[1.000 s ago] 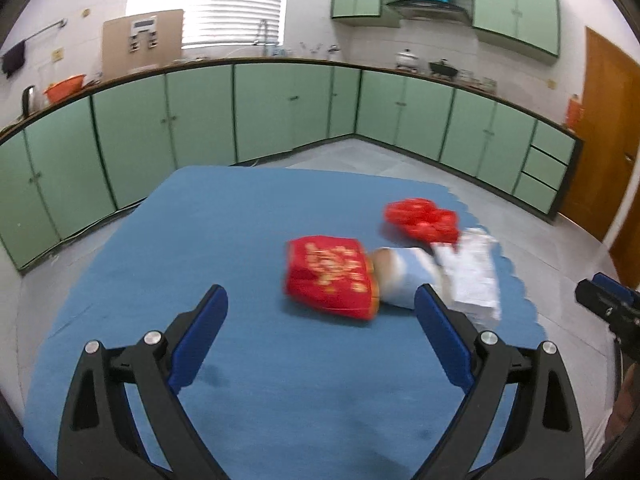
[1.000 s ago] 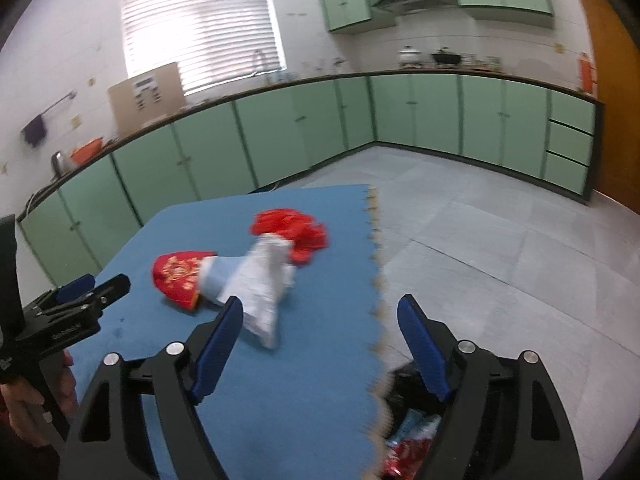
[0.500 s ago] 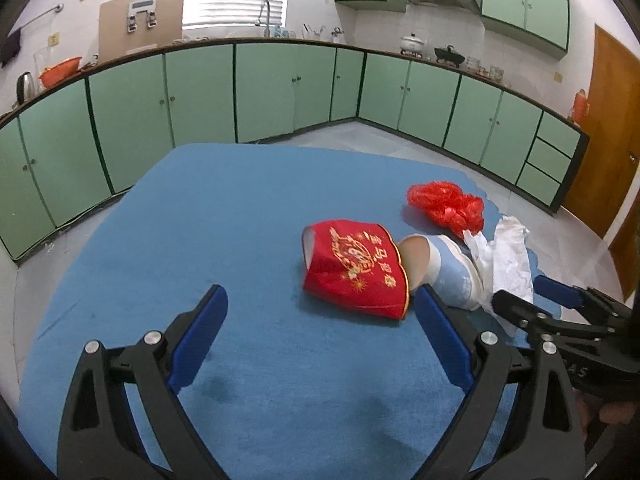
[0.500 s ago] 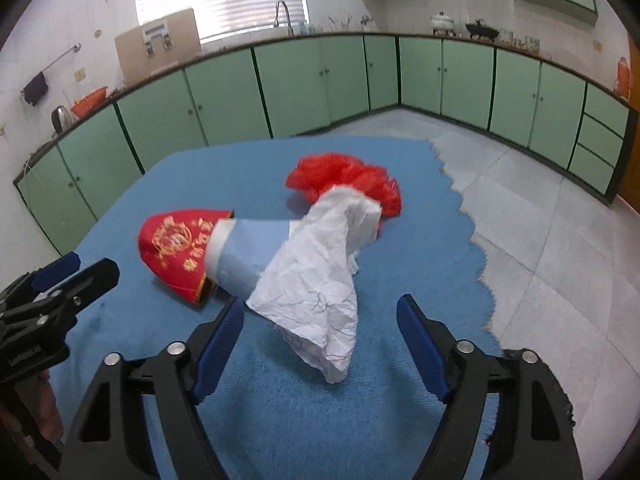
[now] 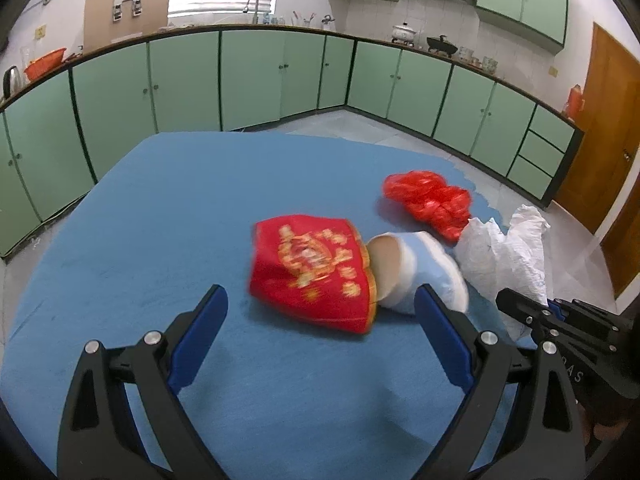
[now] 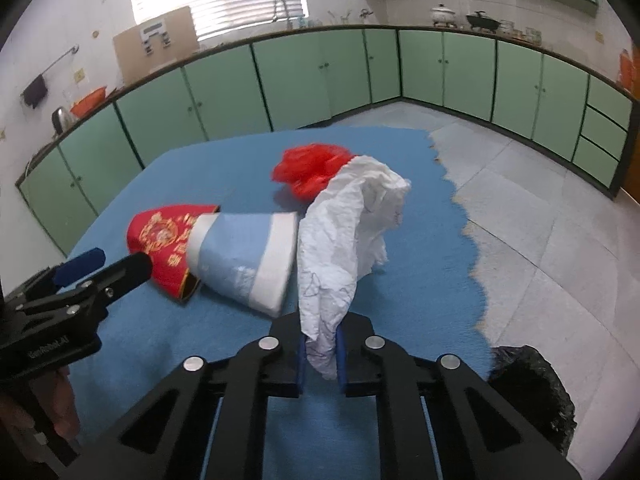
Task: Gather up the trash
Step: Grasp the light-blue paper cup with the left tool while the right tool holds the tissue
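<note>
The right tool has its two blue pads pinched tight on the lower tail of the crumpled white paper. Taking it by one end makes sense to me: the sheet is limp, and a corner is the only part thin enough to fit between the pads. From the right wrist view the paper runs long and narrow, from the pads at 6 o'clock up toward 12, its loose bulk fanned out at the top toward 1 o'clock. Whether that upper part rests on the blue mat or hangs clear I cannot tell.

Just beside the paper, at 9 o'clock of it, lies a pale blue paper cup on its side, with its long axis pointing left and its narrow end pushed into a red and gold pouch. Behind both, at 12 o'clock, sits a red plastic bag in a bunch.

A black bin bag waits at 4 o'clock off the mat's edge, likely the paper's destination.

The left tool is spread wide and holding nothing, aimed at the pouch, probably lined up for that piece.
</note>
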Demonstrator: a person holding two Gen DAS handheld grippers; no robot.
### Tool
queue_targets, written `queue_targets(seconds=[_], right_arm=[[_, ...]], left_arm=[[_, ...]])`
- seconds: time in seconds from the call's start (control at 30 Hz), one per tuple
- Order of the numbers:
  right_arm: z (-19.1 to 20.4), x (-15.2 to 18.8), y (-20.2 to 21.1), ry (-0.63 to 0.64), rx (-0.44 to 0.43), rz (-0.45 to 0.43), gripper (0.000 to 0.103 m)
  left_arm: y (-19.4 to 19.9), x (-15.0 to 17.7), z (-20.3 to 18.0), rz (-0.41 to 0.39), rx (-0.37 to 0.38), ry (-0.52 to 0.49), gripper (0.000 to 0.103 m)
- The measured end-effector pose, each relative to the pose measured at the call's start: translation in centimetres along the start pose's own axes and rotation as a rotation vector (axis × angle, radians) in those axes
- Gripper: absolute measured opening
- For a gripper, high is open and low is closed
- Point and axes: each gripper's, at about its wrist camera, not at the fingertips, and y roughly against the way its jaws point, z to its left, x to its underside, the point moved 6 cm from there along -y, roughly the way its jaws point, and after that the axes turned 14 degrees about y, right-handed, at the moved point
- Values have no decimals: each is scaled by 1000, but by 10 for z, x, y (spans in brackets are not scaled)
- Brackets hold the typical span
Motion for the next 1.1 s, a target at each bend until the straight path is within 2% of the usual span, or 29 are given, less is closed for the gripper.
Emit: queue_targets(seconds=[0.27, 0.6, 0.8, 1.07, 1.1], right_arm=[[-36, 3, 11, -35, 50, -2, 11], [-61, 4, 11, -73, 52, -9, 11], [-77, 11, 13, -101, 58, -14, 11], [-89, 19, 12, -112, 62, -16, 11], [-90, 20, 12, -113, 59, -17, 11]], left_arm=[[-11, 6, -44, -1, 42, -37, 91], [-30, 12, -83, 13, 25, -75, 91], [-48, 19, -99, 41, -59, -117, 91], [-66, 27, -96, 84, -123, -95, 91], [-67, 27, -95, 89, -128, -88, 87]])
